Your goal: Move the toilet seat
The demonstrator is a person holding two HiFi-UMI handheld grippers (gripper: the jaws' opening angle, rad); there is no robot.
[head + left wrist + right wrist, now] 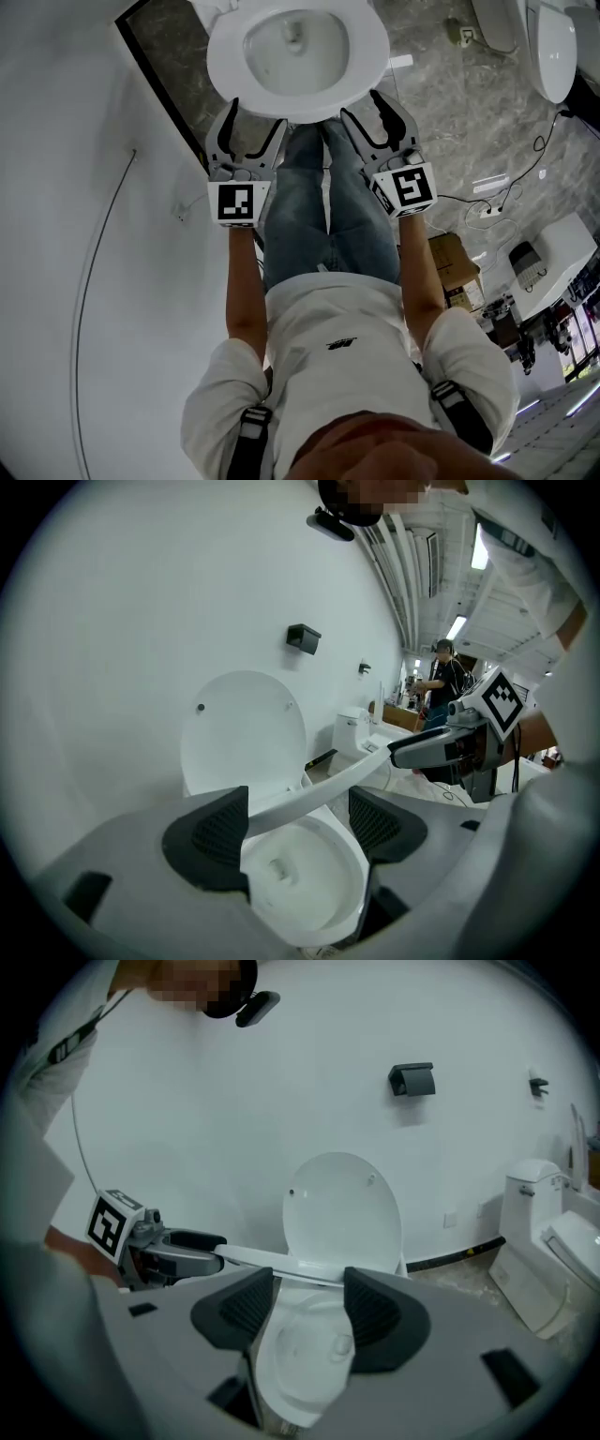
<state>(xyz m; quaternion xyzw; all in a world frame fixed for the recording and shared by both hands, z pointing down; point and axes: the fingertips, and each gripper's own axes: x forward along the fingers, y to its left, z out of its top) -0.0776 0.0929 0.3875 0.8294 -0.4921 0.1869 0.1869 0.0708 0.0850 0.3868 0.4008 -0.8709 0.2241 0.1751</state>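
Left tongs (259, 112) spread wide, nothing pinched. Toilet seat (309, 794) front edge crosses the gap btwn the pads, tips right at its rim. Far left: white wall (75, 187) runs close beside the bowl (300, 878), only a narrow strip of floor btwn, so tight room that side. Seat sits raised partway off the bowl, tilted, front rim at both tongs. Lid (342, 1208) stands upright against the wall behind, w/ a clear gap btwn lid & seat. Right tongs (359, 102) also spread, not gripping; seat edge runs across just above the pads. Person's jeans (328, 216) stand btwn the two tongs, near the bowl's front. Right side: open grey floor (469, 103), then cables (497, 211), cardboard box (455, 267) & second toilet (553, 42), all well apart from the seat.
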